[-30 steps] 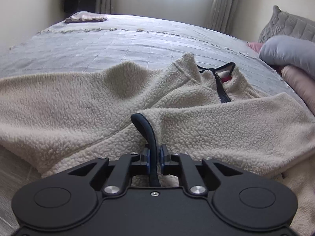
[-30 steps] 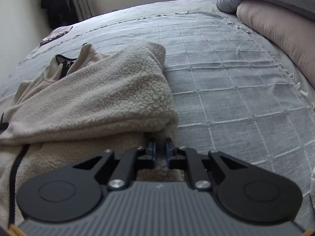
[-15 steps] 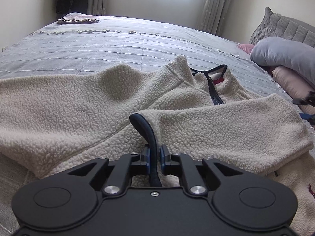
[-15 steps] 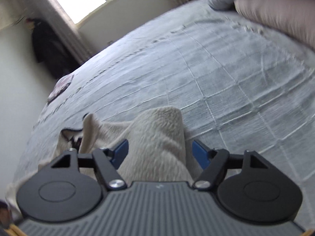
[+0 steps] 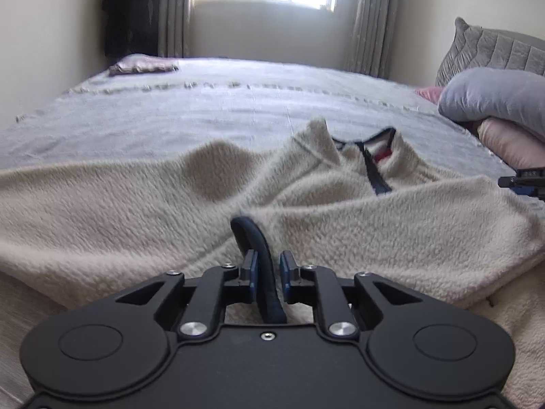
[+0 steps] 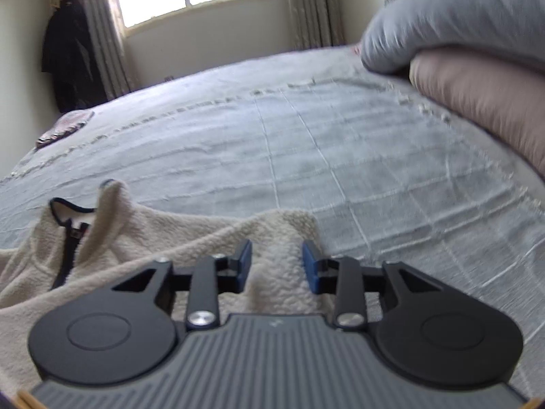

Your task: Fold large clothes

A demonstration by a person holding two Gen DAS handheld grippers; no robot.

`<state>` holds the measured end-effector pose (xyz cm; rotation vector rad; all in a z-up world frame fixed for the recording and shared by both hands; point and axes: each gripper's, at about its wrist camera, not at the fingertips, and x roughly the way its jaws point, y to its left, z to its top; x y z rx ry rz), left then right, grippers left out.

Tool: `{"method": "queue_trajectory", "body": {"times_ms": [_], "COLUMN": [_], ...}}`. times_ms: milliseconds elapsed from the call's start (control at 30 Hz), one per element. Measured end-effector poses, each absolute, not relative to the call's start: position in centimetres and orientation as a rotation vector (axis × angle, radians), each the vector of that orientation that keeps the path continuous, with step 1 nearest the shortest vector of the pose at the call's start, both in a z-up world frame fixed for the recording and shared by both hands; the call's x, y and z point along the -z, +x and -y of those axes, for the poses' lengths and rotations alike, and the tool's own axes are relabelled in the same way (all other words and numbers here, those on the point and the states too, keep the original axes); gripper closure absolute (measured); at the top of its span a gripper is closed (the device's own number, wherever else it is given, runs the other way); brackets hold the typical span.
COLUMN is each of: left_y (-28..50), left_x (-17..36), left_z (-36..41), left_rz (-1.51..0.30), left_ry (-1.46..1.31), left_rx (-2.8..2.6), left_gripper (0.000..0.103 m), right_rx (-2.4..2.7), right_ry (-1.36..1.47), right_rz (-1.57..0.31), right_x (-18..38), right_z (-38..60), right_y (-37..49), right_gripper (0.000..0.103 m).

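A cream fleece jacket (image 5: 391, 225) with a dark zip and collar lies on the grey bedspread, one sleeve folded across its front. My left gripper (image 5: 267, 267) stands slightly open around the jacket's navy cuff band (image 5: 259, 252), which runs between the pads with a small gap. My right gripper (image 6: 276, 262) is open, above the folded fleece (image 6: 279, 238) at the jacket's right edge, and holds nothing. Its tip shows at the right edge of the left wrist view (image 5: 524, 184).
The grey checked bedspread (image 6: 340, 156) stretches ahead. Grey and pink pillows (image 6: 477, 78) are stacked at the right. A small folded cloth (image 5: 143, 66) lies at the far left corner. A window and curtains stand behind the bed.
My right gripper opened, let go of the fleece fold and lifted back. My left gripper's pads parted a little around the navy cuff band.
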<state>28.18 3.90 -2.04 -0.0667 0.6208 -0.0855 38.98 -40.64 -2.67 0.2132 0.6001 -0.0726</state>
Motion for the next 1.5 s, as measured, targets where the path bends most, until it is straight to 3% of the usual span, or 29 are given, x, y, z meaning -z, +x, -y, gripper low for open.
{"method": "queue_trajectory", "body": {"times_ms": [33,100,200,267,433,533,600,667,700,967,1500], "left_y": [27.8,27.4,27.2,27.4,29.5,28.9,28.3,27.5,27.1,23.8,25.3], "left_x": [1.5,0.4,-0.3,0.0,4.5,4.1,3.1,2.3,2.0,0.7,3.1], "left_z": [-4.1,-4.5,-4.0,-3.0,-1.1,-0.7,-1.3,-2.5,-3.3,-11.9,-34.5], "left_rz": [-0.602,-0.567,-0.558,-0.585,-0.782,-0.757,-0.771,-0.775,-0.777,-0.768,-0.698], "left_ry": [-0.073,-0.107,-0.140,-0.143,-0.164,-0.134,-0.157,-0.201,-0.219,-0.284,-0.474], "left_rx": [0.074,0.064,0.079,0.115,0.137,0.139,0.156,0.170,0.158,0.050,-0.372], "left_gripper": [0.083,0.069,0.058,0.058,0.057,0.056,0.044,0.031,0.023,0.004,0.002], "right_rx": [0.067,0.049,0.036,0.031,0.022,0.044,0.052,0.045,0.043,0.034,0.015], "right_ry": [0.210,0.203,0.155,0.111,0.075,0.016,0.011,0.045,0.065,0.068,0.040], "right_rz": [-0.582,-0.558,-0.565,-0.576,-0.704,-0.711,-0.716,-0.710,-0.705,-0.715,-0.737], "right_x": [2.0,0.9,0.3,0.4,3.4,4.7,4.0,3.1,2.6,0.4,0.7], "right_z": [40.3,39.5,37.8,36.8,35.2,34.4,33.8,33.7,33.7,31.8,30.2], "right_y": [38.0,36.1,33.7,32.7,32.6,32.0,31.3,30.2,29.6,25.2,22.9], "right_gripper": [0.057,0.053,0.045,0.038,0.037,0.037,0.034,0.016,0.013,0.002,0.001]}}
